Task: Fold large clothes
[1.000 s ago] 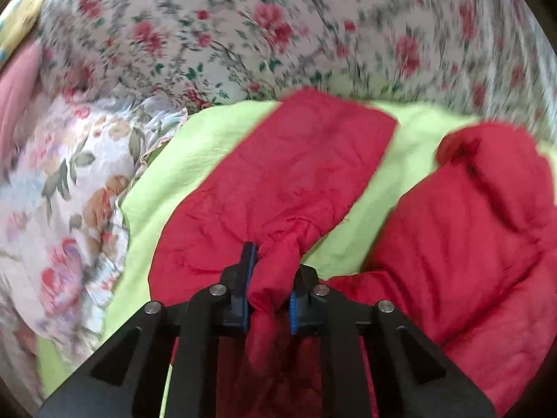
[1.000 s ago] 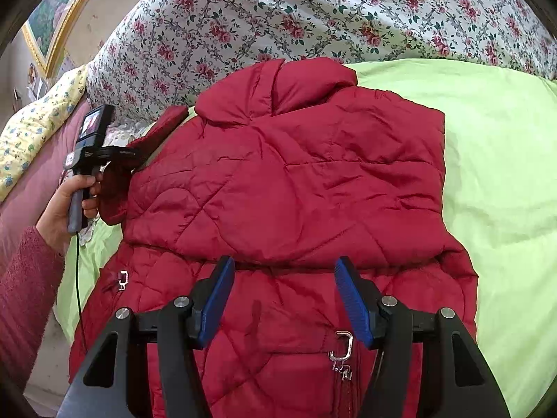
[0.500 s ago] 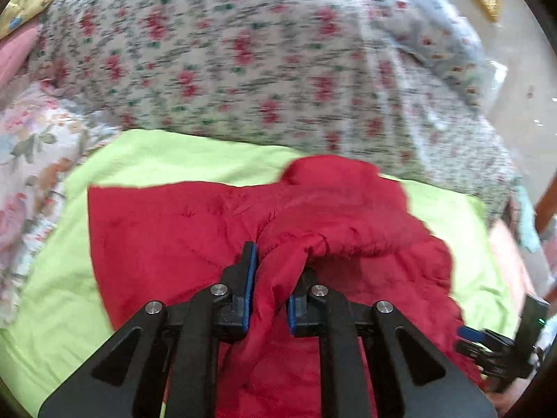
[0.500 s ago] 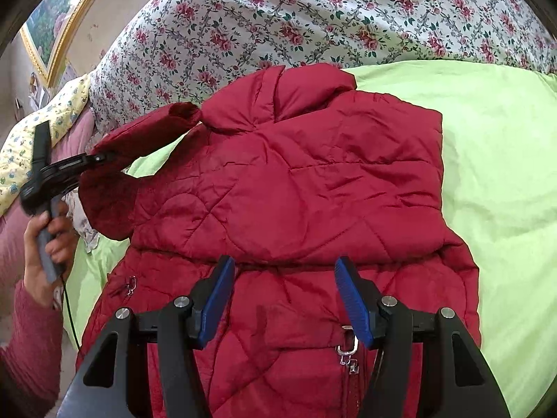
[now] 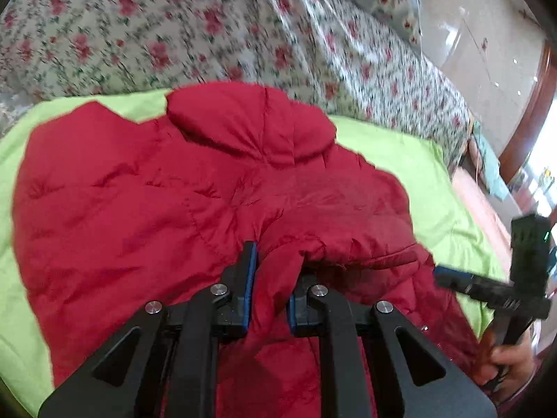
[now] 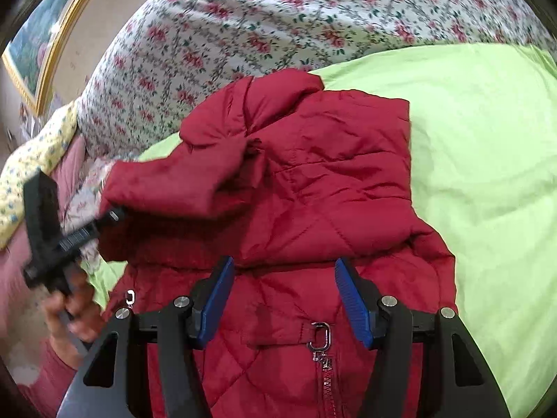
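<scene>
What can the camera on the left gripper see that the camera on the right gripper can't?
Only the left wrist view shows the left gripper up close, shut on a bunch of the red jacket's sleeve, and the shiny floor beyond the bed.

Only the right wrist view shows the right gripper open above the jacket, the zipper pull and a gold picture frame.

Both show the red jacket, the green sheet and the flowery quilt.
</scene>
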Tool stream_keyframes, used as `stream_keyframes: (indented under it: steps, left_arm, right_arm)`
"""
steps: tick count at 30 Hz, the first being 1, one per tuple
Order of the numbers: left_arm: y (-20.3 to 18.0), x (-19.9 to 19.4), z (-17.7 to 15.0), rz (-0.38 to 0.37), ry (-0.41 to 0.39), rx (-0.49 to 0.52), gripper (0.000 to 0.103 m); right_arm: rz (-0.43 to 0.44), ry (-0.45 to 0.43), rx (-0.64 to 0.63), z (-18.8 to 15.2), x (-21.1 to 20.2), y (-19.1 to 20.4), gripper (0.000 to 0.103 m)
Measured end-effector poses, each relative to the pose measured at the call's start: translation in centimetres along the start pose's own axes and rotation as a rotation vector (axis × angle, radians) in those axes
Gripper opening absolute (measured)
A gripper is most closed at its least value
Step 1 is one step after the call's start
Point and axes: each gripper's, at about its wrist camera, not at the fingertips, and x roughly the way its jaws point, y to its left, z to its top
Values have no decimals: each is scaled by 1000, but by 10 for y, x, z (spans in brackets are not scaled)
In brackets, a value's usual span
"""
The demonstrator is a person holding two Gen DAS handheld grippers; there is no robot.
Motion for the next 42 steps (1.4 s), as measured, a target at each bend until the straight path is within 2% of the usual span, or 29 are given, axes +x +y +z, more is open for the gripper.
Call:
stream_keyframes:
  steps: [5,10,16,17,21,22,23,25,27,28,29,35,42]
  left_arm:
    - [-8,13,-12,-8,19,4,12]
    - [-7,13,-13,-13,20,-6,12]
    - [-10,15,-15,9,21,7,12]
    - [-10,15,-15,10,23,8,16]
    - [-7,16,-14,-9,57,-14,26]
    - [-7,15,-14,-18,66,-18,34]
    - [-6,14,-14,-34,78,-23,41]
    - [-9,10,-16,-43,91,-16,47]
    - [-13,5,-19,-40,99,6,58]
    - [-14,2,-20,-52,99,8,75]
    - [-14,-2,-20,-59,93,7,86]
    - [-4,-30,-17,-38,19,-4,86]
    - [27,-37,-1,71,-39,-31,85]
  right_arm:
    - [58,-7,52,17,6,-6,63]
    - [177,23,168,36,36,-18,63]
    - [257,71,244,44,68,-23,62]
    - [254,74,243,45,70,-21,60]
    - [253,84,238,47,78,-16,25]
    - [254,83,243,46,79,-17,20]
    - [254,78,247,46,79,-17,18]
    - [244,61,249,46,76,-19,13]
    - [232,42,242,48,71,-19,11]
    - [224,30,235,49,68,-19,10]
    - [218,20,231,50,65,-19,10]
    - [159,-46,206,56,41,-26,8]
    - [71,-94,174,60,21,-42,6]
